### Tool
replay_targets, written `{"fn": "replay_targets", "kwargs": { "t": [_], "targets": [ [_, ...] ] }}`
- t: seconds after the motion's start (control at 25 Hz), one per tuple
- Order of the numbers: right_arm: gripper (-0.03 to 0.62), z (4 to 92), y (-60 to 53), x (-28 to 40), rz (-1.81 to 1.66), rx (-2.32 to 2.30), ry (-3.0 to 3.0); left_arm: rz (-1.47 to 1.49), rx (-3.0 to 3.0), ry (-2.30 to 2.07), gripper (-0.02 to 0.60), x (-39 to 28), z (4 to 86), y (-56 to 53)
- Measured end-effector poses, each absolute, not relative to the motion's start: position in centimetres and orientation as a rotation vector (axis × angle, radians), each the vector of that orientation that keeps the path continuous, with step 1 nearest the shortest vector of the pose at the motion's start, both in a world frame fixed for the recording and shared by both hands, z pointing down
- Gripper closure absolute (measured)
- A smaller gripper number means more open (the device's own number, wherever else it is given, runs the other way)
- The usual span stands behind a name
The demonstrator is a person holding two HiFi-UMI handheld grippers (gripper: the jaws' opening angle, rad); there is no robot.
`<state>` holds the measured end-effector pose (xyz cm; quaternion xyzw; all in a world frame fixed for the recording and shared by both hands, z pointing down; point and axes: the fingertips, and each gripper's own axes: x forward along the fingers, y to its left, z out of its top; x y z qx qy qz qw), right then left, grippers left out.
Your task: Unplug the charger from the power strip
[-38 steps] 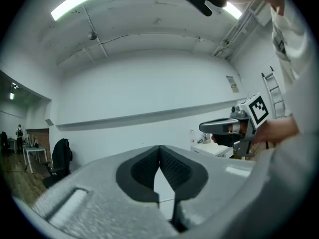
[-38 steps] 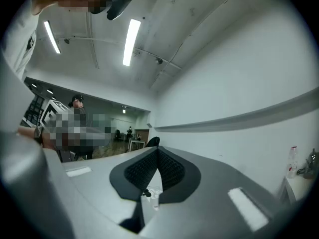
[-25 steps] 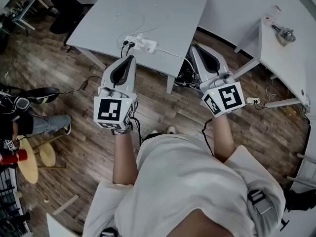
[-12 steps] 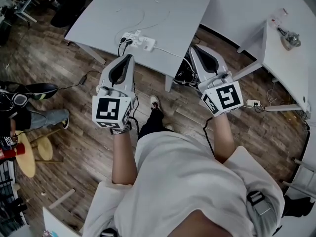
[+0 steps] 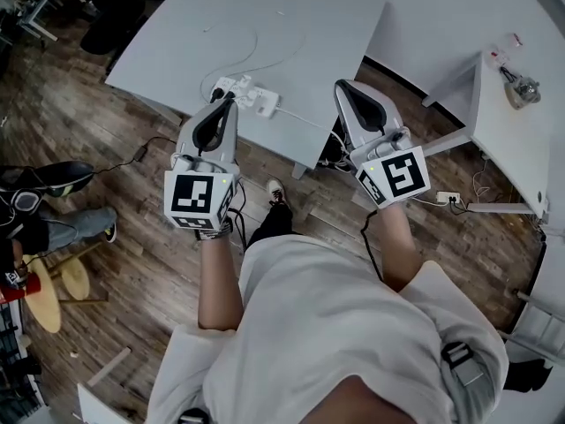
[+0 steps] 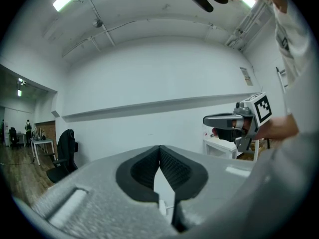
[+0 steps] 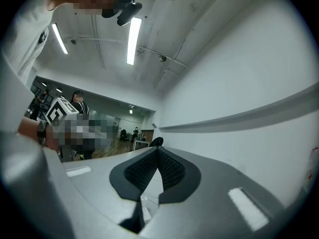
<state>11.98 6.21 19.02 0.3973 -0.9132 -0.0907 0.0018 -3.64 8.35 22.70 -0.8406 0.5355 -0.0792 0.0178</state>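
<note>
Nearest to us, both forearms reach out from a white shirt, a gripper in each hand. The left gripper (image 5: 231, 104) has its jaws pressed together with nothing between them, and the right gripper (image 5: 340, 87) is likewise closed and empty. Each gripper view shows only the far wall past the meeting pads.

Just ahead lies the near edge of the grey table (image 5: 291, 34). The power strip (image 5: 240, 87) lies close to that edge, in front of the left gripper's tip. Its long axis runs from upper left to lower right in the head view, roughly along the table edge.

A black plug (image 5: 218, 94) sits at the strip's left end. A white block at its right end we take for the charger (image 5: 266, 105); a white cable (image 5: 305, 119) trails rightward from there. It is too small to read its facing, but we judge it seated downward into the strip.

We judge this the approach, with nothing touched yet. Next, one gripper must open and close on the charger while the other steadies the strip, then pull straight up and out.
</note>
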Motion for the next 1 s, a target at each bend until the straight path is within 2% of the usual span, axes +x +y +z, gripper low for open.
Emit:
{"fn": "replay_targets", "kwargs": {
  "t": [0.32,0.48,0.6,1.0],
  "targets": [
    [0.591,25.6,-2.4,7.6,-0.146,1.162,-2.801,-0.335,-2.736,1.661,0.577,-5.4,28.9,1.6],
    [0.587,30.0,-5.0,4.4,-0.083,1.08,-2.775,-0.38,-2.831,1.652,0.557,-6.1,32.8,-0.3],
    [0.537,33.3,-6.4,3.2,-0.038,1.053,-2.714,-0.464,-2.844,1.626,0.551,-6.6,35.3,-1.2],
    [0.514,40.3,-8.6,2.6,0.061,1.002,-2.593,-0.502,-3.01,1.7,0.514,-7.3,42.0,-2.0]
  ]
}}
